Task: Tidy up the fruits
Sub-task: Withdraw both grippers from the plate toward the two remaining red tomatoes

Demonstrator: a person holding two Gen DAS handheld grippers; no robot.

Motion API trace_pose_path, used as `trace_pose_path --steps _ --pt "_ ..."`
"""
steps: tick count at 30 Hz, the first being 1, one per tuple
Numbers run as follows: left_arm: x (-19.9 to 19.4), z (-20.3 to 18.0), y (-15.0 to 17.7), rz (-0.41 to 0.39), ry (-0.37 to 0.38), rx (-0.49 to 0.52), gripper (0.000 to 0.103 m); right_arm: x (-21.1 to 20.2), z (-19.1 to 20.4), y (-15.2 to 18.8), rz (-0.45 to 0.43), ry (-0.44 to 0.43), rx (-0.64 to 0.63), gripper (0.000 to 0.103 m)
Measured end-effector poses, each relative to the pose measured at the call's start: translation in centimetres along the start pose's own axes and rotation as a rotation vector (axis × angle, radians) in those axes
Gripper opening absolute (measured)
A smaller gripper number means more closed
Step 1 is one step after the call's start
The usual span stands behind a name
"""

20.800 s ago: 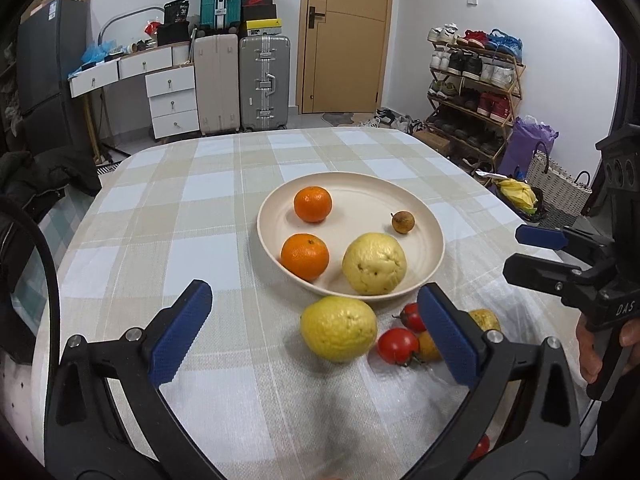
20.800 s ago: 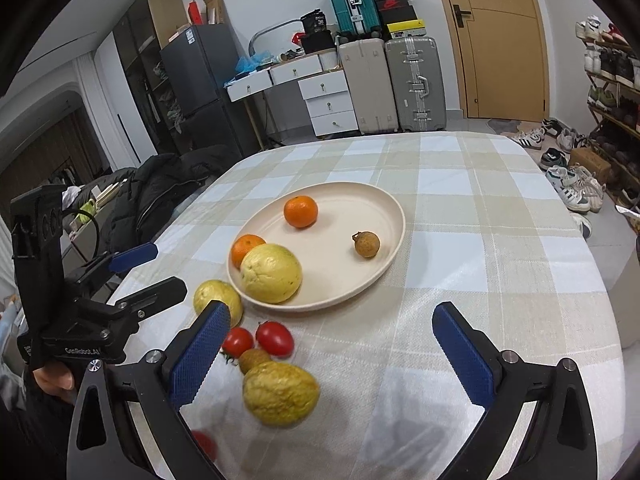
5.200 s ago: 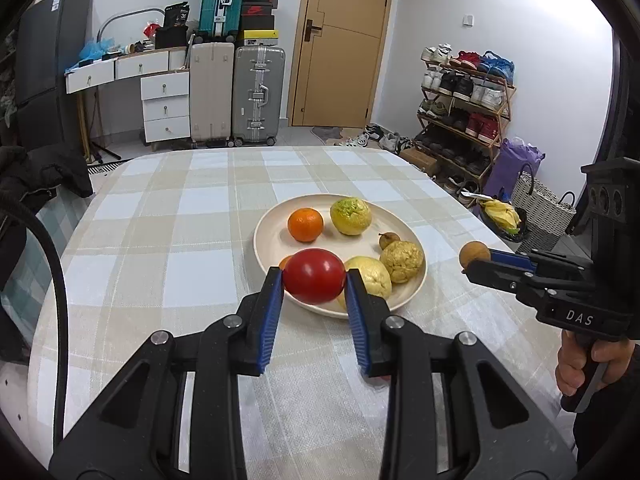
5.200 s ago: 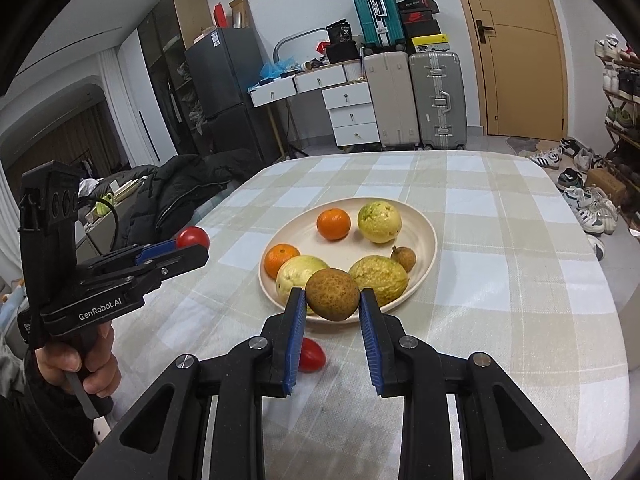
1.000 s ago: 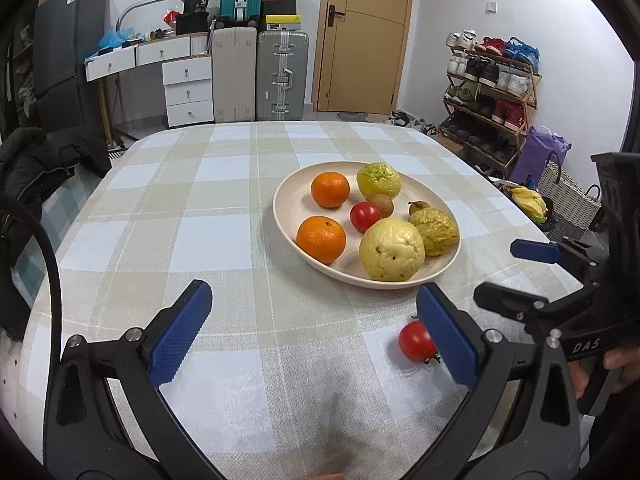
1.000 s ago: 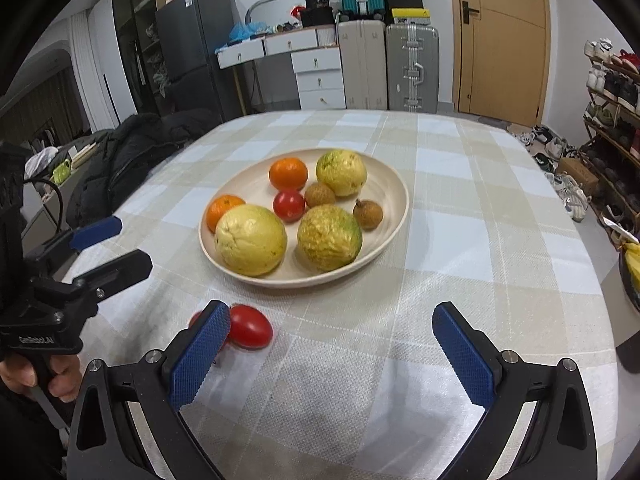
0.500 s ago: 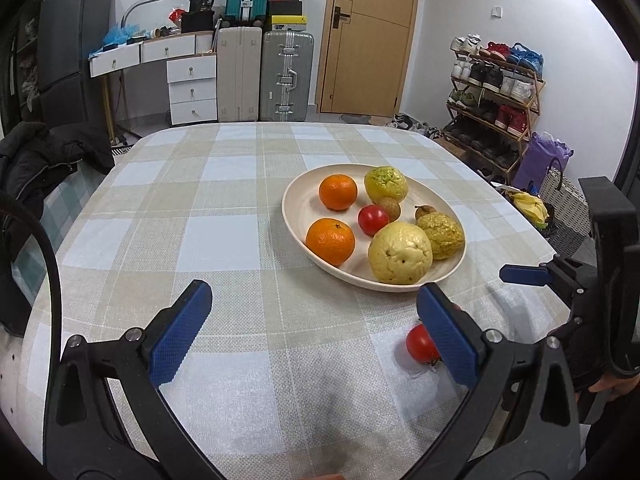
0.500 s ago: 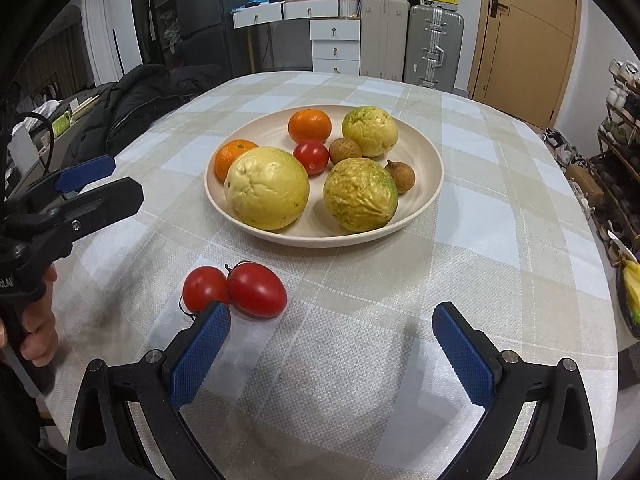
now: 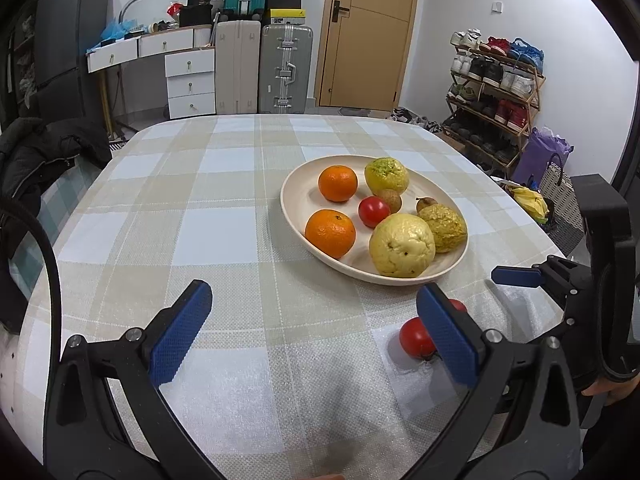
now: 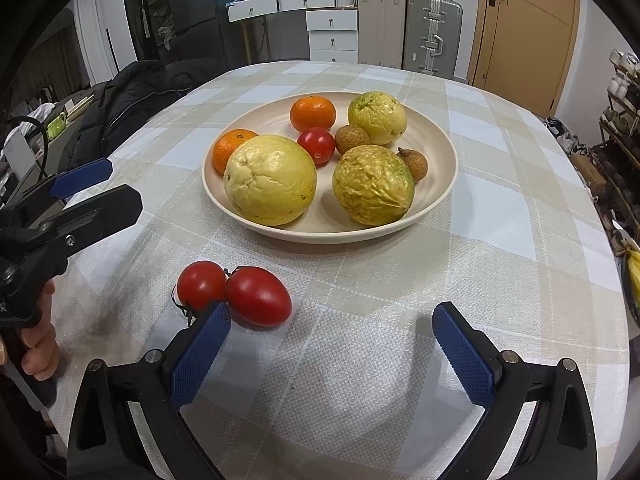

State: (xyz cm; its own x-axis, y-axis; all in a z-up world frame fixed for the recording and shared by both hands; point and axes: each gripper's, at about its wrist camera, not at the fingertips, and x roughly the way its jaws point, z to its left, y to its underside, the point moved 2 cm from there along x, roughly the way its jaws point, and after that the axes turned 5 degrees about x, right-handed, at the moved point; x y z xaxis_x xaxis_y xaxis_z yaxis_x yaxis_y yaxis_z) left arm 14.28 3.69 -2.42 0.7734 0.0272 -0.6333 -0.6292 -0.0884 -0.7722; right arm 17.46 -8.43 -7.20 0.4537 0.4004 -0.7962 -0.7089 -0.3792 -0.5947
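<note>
A cream plate (image 10: 440, 196) on the checked cloth holds two oranges (image 10: 313, 113), a tomato (image 10: 316, 145), three yellow fruits (image 10: 270, 180) and two small brown ones (image 10: 414, 164). Two red tomatoes (image 10: 258, 296) lie touching on the cloth in front of the plate. My right gripper (image 10: 332, 328) is open and empty just short of them, its left finger beside the left tomato (image 10: 202, 286). My left gripper (image 9: 316, 320) is open and empty too. In its view the loose tomatoes (image 9: 416, 338) sit partly hidden behind its right finger, with the plate (image 9: 288, 208) beyond.
A black jacket (image 10: 132, 100) hangs past the table's left edge. A person's hand (image 10: 38, 356) holds the left gripper's handle at the left. Suitcases (image 9: 284, 68), drawers and a shoe rack (image 9: 492, 92) stand well beyond the table.
The right gripper has moved down and closer to the two loose tomatoes, which now look larger. The left gripper has drifted slightly, and both stay open.
</note>
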Motion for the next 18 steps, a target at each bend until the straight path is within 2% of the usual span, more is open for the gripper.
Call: trace_pose_path --steps 9,13,14,18 --pt "0.1 0.0 0.0 0.004 0.001 -0.001 0.102 0.0 1.6 0.3 0.004 0.008 -0.067 0.102" --pt "0.1 0.0 0.1 0.005 0.001 0.001 0.102 0.1 1.8 0.3 0.003 -0.003 -0.066 0.088" --pt "0.1 0.0 0.0 0.005 0.0 0.0 0.102 0.0 1.9 0.3 -0.002 -0.01 -0.068 0.082" --pt "0.2 0.0 0.2 0.01 0.001 0.001 0.102 -0.3 2.4 0.3 -0.011 -0.032 -0.08 0.073"
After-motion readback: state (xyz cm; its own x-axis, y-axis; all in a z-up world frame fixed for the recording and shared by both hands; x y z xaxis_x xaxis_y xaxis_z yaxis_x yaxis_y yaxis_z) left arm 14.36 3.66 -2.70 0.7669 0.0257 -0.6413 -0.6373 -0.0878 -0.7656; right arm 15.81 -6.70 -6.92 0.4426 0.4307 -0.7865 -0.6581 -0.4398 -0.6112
